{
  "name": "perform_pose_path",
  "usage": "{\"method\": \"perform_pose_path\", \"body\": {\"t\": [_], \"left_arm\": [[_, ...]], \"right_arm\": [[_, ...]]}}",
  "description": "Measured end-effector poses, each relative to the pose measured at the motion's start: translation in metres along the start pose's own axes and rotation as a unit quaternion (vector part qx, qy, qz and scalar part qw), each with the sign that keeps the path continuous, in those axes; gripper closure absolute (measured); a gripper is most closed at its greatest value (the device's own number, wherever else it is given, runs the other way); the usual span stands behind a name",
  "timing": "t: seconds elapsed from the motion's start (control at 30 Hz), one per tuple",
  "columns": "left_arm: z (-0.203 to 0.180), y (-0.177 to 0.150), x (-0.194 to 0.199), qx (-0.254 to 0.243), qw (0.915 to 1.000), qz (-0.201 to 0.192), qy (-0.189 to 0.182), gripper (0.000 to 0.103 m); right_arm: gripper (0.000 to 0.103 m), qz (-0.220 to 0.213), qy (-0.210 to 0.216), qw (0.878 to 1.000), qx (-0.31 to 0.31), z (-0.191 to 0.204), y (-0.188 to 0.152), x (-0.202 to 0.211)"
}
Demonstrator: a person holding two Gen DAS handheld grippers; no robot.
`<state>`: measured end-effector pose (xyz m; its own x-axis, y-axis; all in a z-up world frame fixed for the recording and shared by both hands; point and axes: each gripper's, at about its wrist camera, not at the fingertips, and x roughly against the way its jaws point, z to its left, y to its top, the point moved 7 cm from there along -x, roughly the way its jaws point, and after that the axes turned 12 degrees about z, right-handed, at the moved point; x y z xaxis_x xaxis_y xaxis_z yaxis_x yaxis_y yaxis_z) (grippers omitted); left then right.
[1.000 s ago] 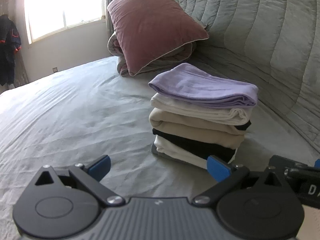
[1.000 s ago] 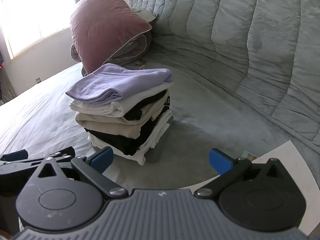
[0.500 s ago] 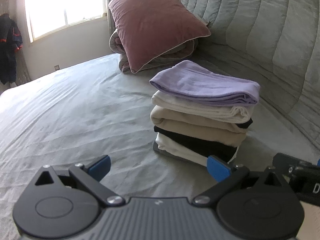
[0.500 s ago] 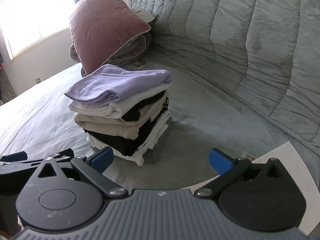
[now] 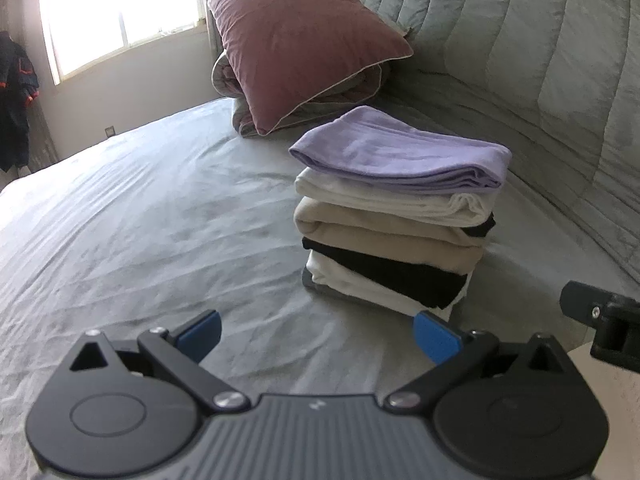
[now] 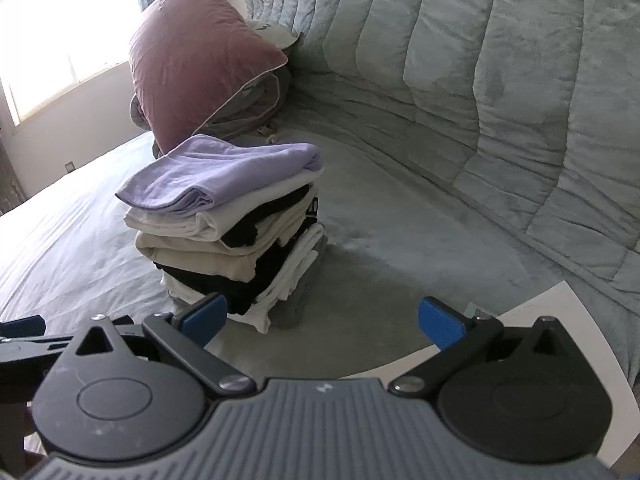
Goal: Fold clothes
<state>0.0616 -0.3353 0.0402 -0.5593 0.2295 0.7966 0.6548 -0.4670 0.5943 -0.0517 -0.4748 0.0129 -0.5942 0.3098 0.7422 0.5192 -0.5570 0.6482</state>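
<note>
Left wrist view, far left: dark jacket (image 5: 16,96) hangs by the bright window (image 5: 120,8). The bed (image 5: 140,220) lies bare and wrinkled across the left half.

Left hand-held gripper (image 5: 318,330): released, blue pads spread wide, nothing between them. It hangs low over the sheet, apart from the clothes.

Centre: mauve pillow (image 5: 300,36) leans on a rolled grey blanket (image 5: 236,88) behind the stack of folded clothes (image 5: 396,224). Stack sits on the bed near the quilted grey comforter (image 5: 520,40). Layers top to bottom: lilac garment (image 5: 400,152), white, beige, black, white, a grey sliver at the base.

Change over the last second: small. In the left view the stack and pillow ride slightly higher and nearer than a second ago, so the camera has shifted a little; the right gripper's body at the far right edge shows less than before. The stack itself keeps its shape and order. Neither gripper has closed.

Right wrist view: right hand-held gripper (image 6: 322,326) also released, empty, short of the stack (image 6: 228,236). White sheet-like panel (image 6: 560,332) lies at lower right, beside the right pad.

Reading: no unfolded garment shows in either view. Folding looks finished or between items; both grippers idle, backed off from the pile.
</note>
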Motion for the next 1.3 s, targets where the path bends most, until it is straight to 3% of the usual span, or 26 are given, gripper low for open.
{"method": "perform_pose_path", "body": {"t": [0.97,1.3], "left_arm": [[0.011,-0.014,0.020,0.006,0.9999,0.012,0.009,0.000],[0.017,-0.019,0.044,0.000,0.9999,0.013,0.011,0.001]], "right_arm": [[0.000,-0.003,-0.020,0.999,0.035,0.004,-0.006,0.005],[0.000,-0.015,-0.034,0.997,0.065,0.013,-0.007,0.027]]}}
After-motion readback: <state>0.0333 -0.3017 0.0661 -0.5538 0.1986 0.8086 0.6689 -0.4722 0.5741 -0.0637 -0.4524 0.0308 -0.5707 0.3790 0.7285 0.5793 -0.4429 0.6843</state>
